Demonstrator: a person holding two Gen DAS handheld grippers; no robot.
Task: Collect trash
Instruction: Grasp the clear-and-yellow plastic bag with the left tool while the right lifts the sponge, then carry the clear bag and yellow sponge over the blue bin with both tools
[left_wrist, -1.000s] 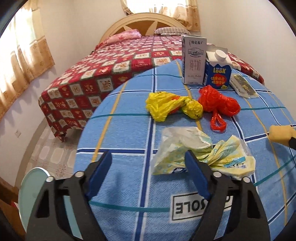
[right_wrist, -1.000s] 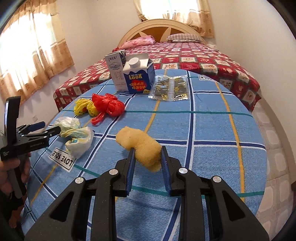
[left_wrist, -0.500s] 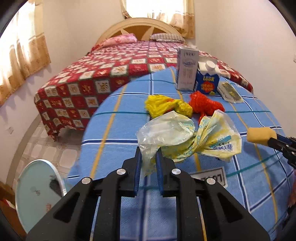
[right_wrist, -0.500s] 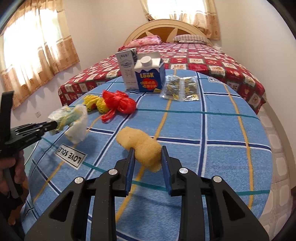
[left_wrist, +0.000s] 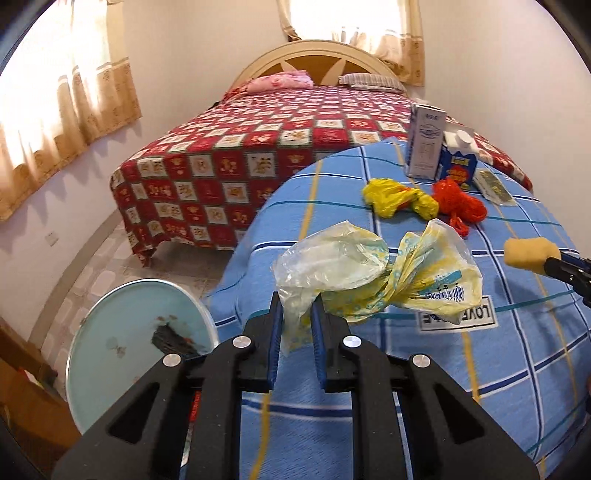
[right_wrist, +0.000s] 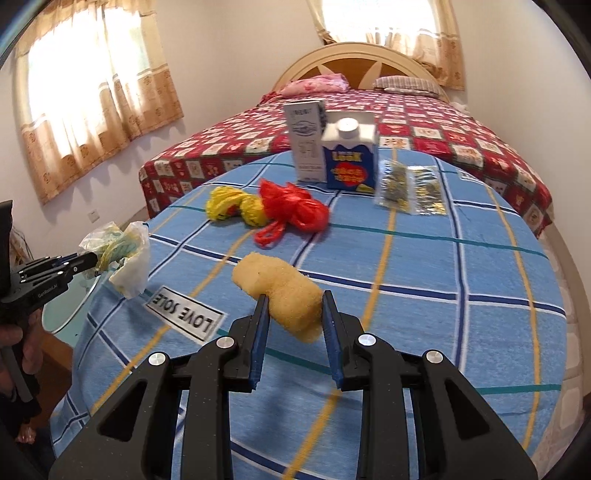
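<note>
Now left gripper (left_wrist: 295, 314) fingers, open before, clamp lifted plastic wrapper (left_wrist: 376, 273) (off tablecloth (left_wrist: 480, 369)); right gripper (right_wrist: 293, 314) grips sponge (right_wrist: 280, 291).

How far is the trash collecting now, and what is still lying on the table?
Nothing looks binned yet. In hand: the left gripper is shut on a crumpled pale yellow plastic bag, lifted off the blue checked tablecloth; the right gripper is shut on a yellow sponge. Left: yellow bag, red bag, two cartons, clear packets.
</note>
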